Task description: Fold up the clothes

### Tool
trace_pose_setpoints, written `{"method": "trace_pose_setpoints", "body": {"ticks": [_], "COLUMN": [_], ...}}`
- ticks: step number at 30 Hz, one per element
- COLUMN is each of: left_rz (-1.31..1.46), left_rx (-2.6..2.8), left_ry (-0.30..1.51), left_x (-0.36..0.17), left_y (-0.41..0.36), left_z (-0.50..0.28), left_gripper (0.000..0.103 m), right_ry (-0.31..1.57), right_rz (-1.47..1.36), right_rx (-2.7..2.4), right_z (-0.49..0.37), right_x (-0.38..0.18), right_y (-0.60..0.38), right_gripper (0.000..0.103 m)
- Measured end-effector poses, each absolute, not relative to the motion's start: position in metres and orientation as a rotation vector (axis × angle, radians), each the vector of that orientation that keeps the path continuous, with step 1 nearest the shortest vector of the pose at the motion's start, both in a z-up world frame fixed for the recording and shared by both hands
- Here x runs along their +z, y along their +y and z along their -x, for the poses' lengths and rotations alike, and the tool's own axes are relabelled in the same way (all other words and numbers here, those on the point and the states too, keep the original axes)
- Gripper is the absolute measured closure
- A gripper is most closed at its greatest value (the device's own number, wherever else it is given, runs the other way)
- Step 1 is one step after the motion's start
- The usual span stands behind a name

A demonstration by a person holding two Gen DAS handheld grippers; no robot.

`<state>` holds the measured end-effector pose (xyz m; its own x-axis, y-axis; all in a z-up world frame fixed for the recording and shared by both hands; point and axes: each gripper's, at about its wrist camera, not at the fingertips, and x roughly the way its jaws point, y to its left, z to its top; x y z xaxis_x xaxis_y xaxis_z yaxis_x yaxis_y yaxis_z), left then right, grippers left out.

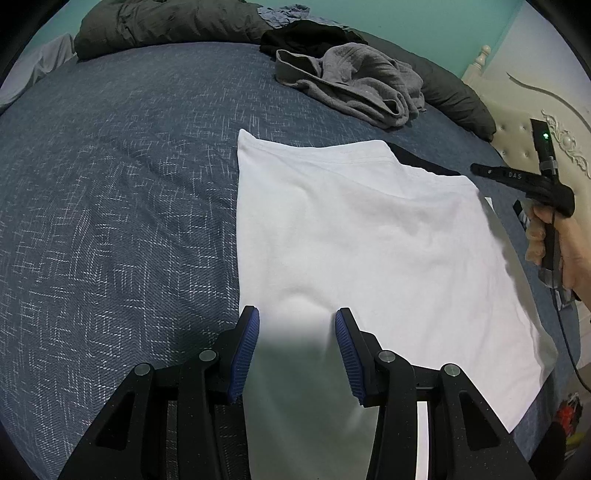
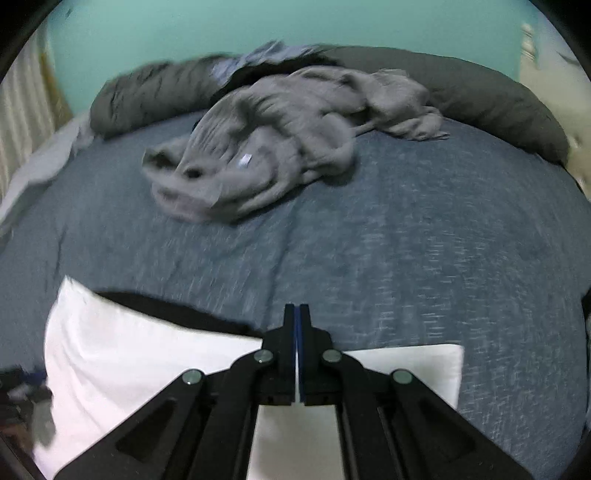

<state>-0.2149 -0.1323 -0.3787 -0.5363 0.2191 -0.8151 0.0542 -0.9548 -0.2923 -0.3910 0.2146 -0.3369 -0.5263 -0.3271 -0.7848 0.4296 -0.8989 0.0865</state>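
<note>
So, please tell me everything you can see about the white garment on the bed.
The white garment looks like a soft cotton T-shirt, folded to a rough rectangle and lying flat on the blue-grey bedspread. It is smooth with a few shallow creases, and something black shows under its far edge. The open left claw hovers over its near edge; whether it touches is unclear.

A home bedroom: blue-covered bed (image 1: 110, 166), tufted white headboard (image 1: 517, 144), teal wall (image 2: 258, 29), heaped grey clothes (image 2: 277, 140).
</note>
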Motion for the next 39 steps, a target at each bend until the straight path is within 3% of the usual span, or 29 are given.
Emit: {"method": "trace_pose_setpoints", "body": {"ticks": [4, 7, 8, 14, 18, 20, 23, 28, 34, 37, 39], "left_rz": [1.457, 1.454, 1.453, 1.426, 1.391, 1.36, 1.329, 1.314, 1.256, 1.25, 1.248], "left_rx": [2.635, 2.64, 2.643, 2.67, 2.707, 2.732, 2.753, 2.715, 2.697, 2.71, 2.707], "left_ry": [-0.444, -0.45, -0.453, -0.52, -0.568, -0.612, -0.666, -0.786, -0.774, -0.751, -0.753], "left_x": [-0.378, -0.377, -0.377, -0.372, -0.365, -0.362, -0.362, -0.374, -0.379, -0.38, -0.38], "left_y": [-0.133, -0.133, -0.133, -0.142, -0.159, -0.172, -0.191, -0.211, -0.212, -0.211, -0.211], "left_z": [0.215, 0.214, 0.214, 0.216, 0.227, 0.236, 0.255, 0.287, 0.306, 0.304, 0.304], "left_gripper": [0.053, 0.052, 0.052, 0.052, 0.048, 0.047, 0.046, 0.046, 0.048, 0.055, 0.068], "right_ry": [0.031, -0.026, -0.045, -0.149, -0.12, -0.095, -0.057, -0.029, -0.043, -0.136, -0.17], "right_rz": [-1.307, -1.396, -1.426, -1.422, -1.401, -1.391, -1.351, -1.255, -1.234, -1.341, -1.357], "right_rx": [-2.509, -2.515, -2.516, -2.466, -2.428, -2.421, -2.443, -2.511, -2.529, -2.466, -2.469], "right_z": [0.405, 0.407, 0.407, 0.401, 0.4, 0.401, 0.398, 0.398, 0.403, 0.413, 0.414], "right_x": [-0.336, -0.348, -0.352, -0.371, -0.381, -0.383, -0.382, -0.371, -0.363, -0.375, -0.38], "right_y": [0.27, 0.306, 0.317, 0.341, 0.331, 0.326, 0.325, 0.331, 0.337, 0.339, 0.34], "right_gripper": [0.099, 0.077, 0.075, 0.075, 0.076, 0.091, 0.101, 0.103, 0.103, 0.103, 0.099]}}
